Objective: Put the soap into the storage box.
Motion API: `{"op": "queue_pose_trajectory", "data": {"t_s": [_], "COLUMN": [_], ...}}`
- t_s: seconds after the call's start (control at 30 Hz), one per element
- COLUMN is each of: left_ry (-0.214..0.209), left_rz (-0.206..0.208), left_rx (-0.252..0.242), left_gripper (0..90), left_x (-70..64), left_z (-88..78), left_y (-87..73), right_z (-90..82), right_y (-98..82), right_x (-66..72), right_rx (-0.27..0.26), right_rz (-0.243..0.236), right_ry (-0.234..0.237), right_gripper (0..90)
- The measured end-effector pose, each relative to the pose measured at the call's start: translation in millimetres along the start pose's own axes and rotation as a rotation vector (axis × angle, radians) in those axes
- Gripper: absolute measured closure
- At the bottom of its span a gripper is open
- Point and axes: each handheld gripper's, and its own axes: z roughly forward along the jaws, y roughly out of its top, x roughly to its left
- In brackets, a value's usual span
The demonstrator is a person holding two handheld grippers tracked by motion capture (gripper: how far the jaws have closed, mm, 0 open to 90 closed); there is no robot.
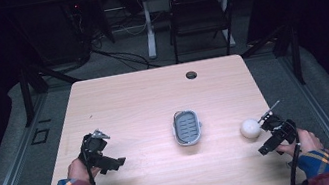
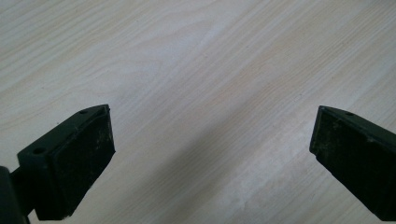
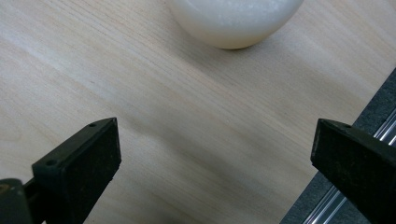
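A white ball [image 1: 250, 128] rests on the light wooden table [image 1: 153, 99] near its right edge; in the right gripper view the ball [image 3: 236, 21] lies just ahead of the jaws. My right gripper [image 1: 275, 134] hovers right beside it, open, with nothing between its jaws [image 3: 212, 158]. A small grey basket [image 1: 187, 127] with a slotted bottom stands in the middle of the table. At the left front my left gripper [image 1: 103, 153] is open over bare wood [image 2: 212, 154], holding nothing.
The table has a round cable hole [image 1: 191, 75] near its far edge. Beyond it stand a black folding chair [image 1: 200, 13] and a white desk leg [image 1: 148, 24]. The table's right edge and a metal floor rail [image 3: 336, 205] lie close to my right gripper.
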Motion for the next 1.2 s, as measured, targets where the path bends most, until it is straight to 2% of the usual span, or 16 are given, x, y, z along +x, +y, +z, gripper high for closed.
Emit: {"op": "queue_pose_trajectory", "data": {"t_s": [0.03,0.1,0.17,0.27,0.47,0.5,0.87,0.9,0.93,0.97,1.07,1.1,1.17,1.2], "left_ry": [0.002,0.004,0.0,-0.002,-0.003,-0.003,-0.01,-0.012,-0.015,-0.017,-0.017,-0.017,-0.017,-0.016], "left_rz": [0.001,0.0,0.001,0.003,0.0,0.0,0.008,0.007,0.007,0.011,0.012,0.012,0.011,0.014], "left_rx": [0.003,0.005,0.004,0.003,0.004,0.004,0.008,0.009,0.01,0.012,0.013,0.013,0.013,0.014], "left_gripper": [0.0,0.0,0.0,0.0,0.0,0.0,0.0,0.0,0.0,0.0,0.0,0.0,0.0,0.0], "left_x": [-0.3,-0.6,-1.1,-1.1,-1.1,-1.3,-1.8,-1.8,-2.0,-2.0,-2.1,-2.1,-2.0,-2.3], "left_z": [0.1,0.2,0.3,0.4,0.5,0.3,0.9,1.0,1.2,1.4,1.7,1.7,1.6,1.7], "left_y": [0.2,0.6,0.8,0.9,0.4,0.1,0.3,0.4,0.8,1.0,1.1,1.0,1.0,1.2], "right_z": [3.8,-2.9,-1.3,-1.6,-2.0,-3.6,-5.9,-4.3,-7.4,-7.4,-7.1,-5.9,-7.3,-7.0], "right_y": [-1.7,2.1,0.7,0.7,1.2,2.1,4.9,4.4,7.6,8.3,9.3,8.7,10.1,10.9], "right_x": [2.1,-1.7,-0.4,0.1,1.1,0.9,2.8,4.3,3.0,3.3,4.0,5.6,4.9,5.8], "right_rx": [-0.047,0.054,0.031,0.024,0.023,0.041,0.024,-0.006,0.037,0.039,0.031,0.004,0.016,-0.008], "right_rz": [0.033,-0.049,-0.03,-0.031,-0.035,-0.045,-0.05,-0.028,-0.067,-0.069,-0.07,-0.052,-0.065,-0.054], "right_ry": [0.016,-0.002,0.013,0.01,0.014,0.008,0.017,0.022,0.017,0.017,0.017,0.017,0.024,0.018], "right_gripper": [1.4,0.9,0.4,0.2,0.2,0.3,0.1,0.1,0.1,0.0,0.0,0.0,0.0,0.0]}}
